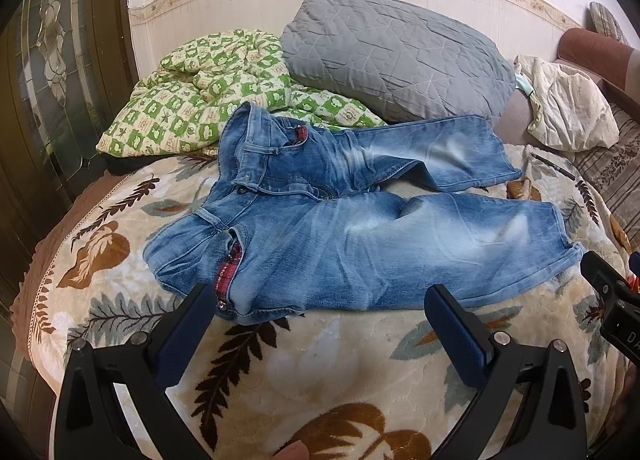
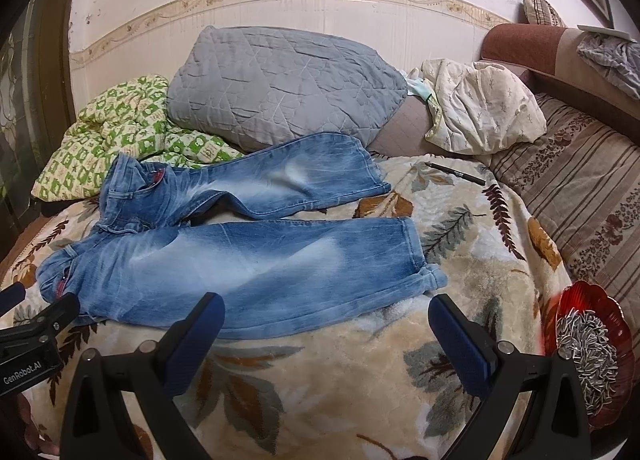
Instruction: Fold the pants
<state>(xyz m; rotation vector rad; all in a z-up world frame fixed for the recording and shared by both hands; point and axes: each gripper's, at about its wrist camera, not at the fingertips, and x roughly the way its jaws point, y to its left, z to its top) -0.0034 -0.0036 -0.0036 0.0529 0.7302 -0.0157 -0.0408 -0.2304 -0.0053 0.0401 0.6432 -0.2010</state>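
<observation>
We are looking at a pair of faded blue jeans (image 1: 352, 227) lying spread out flat on a leaf-patterned blanket (image 1: 320, 372) that is covering the bed. Their long axis is running left to right across the scene, with the waistband pointing left and the two hems pointing right. The near leg (image 2: 260, 272) is lying almost straight, and the far leg (image 2: 280, 175) is angling away toward the far right, so the legs are parting in a narrow V from the crotch. The fly is sitting open and a red plaid lining is showing at the pockets. We are holding the left gripper (image 1: 320, 300) wide open just over the near edge of the waist end, gripping nothing; whether its fingertips are touching the denim we cannot tell. We are holding the right gripper (image 2: 326, 306) equally wide at the near edge of the near leg, also empty. Each tool is peeking into the other's view only as a black body cut off at the frame edge. On the far side, a grey quilted pillow (image 2: 280, 87) is leaning over a green checked quilt (image 1: 192, 107), and the far waistband corner is resting on that quilt. A black pen (image 2: 454, 173) is lying near the far hem, apart from it. A cream bundle of cloth (image 2: 484, 107) is sitting at the far right, and a red dish of sunflower seeds (image 2: 592, 348) is sitting near the right edge, partly cut off by the fisheye rim.
</observation>
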